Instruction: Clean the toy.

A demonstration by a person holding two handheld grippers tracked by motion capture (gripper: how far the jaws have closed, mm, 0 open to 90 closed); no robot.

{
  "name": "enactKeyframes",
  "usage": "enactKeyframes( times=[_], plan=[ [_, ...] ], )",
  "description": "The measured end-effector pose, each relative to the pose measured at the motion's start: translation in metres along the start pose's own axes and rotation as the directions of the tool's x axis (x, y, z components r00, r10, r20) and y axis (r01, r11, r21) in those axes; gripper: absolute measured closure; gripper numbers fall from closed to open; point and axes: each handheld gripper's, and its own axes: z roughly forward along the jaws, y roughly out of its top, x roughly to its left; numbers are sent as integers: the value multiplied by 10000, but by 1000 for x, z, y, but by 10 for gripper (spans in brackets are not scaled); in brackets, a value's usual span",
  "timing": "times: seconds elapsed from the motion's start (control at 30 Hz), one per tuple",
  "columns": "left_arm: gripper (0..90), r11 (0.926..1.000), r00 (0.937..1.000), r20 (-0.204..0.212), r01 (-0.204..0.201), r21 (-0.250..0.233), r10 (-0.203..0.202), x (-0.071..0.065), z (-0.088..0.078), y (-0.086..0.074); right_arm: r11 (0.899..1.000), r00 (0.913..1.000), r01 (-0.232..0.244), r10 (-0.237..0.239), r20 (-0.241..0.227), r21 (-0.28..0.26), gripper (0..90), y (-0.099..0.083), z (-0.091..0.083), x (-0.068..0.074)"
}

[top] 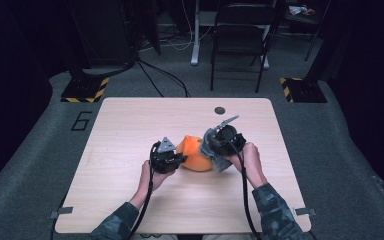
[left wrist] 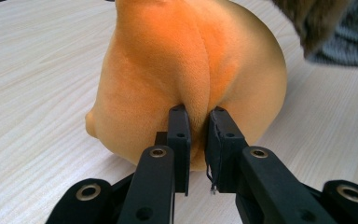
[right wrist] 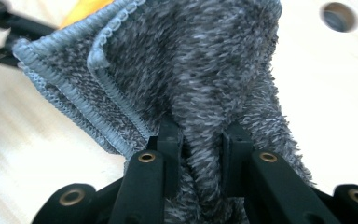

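An orange plush toy (top: 194, 155) rests on the wooden table (top: 130, 125) near its middle. My left gripper (top: 179, 160) sits at the toy's left side, shut on a fold of the orange plush (left wrist: 186, 70); its jaws pinch the soft fabric between the pads (left wrist: 180, 135). My right gripper (top: 214, 152) is at the toy's right, shut on a grey fuzzy cloth (right wrist: 205, 79) with a stitched light-blue hem. The cloth (top: 215, 150) hangs against the toy's right side. A corner of the grey cloth (left wrist: 326, 28) shows at the upper right of the left gripper view.
A round dark hole (top: 220, 110) lies in the table behind the grippers, also seen as a hole (right wrist: 338, 16) in the right gripper view. A black folding chair (top: 240, 40) and cables stand on the floor beyond the far edge.
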Motion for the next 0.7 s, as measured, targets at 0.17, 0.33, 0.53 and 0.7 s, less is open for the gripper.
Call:
enactKeyframes(
  times=[0.17,0.33,0.53,0.7],
  plan=[
    [787,10000,10000,-8,-70,62,70,1,0,0,9987,9990,321,-333,286,398,743,-1,18,10],
    [630,9975,9961,-586,-651,278,667,0,-1,0,9998,9990,129,-136,434,167,743,-4,22,7],
    [471,9886,9829,-1181,-1335,702,1411,-3,4,-2,10000,9993,90,-88,352,-42,743,-5,24,0],
    [469,9803,9737,-1198,-1875,627,1939,-7,12,-6,9999,9994,1,3,334,-122,743,-5,26,-1]
  ],
)
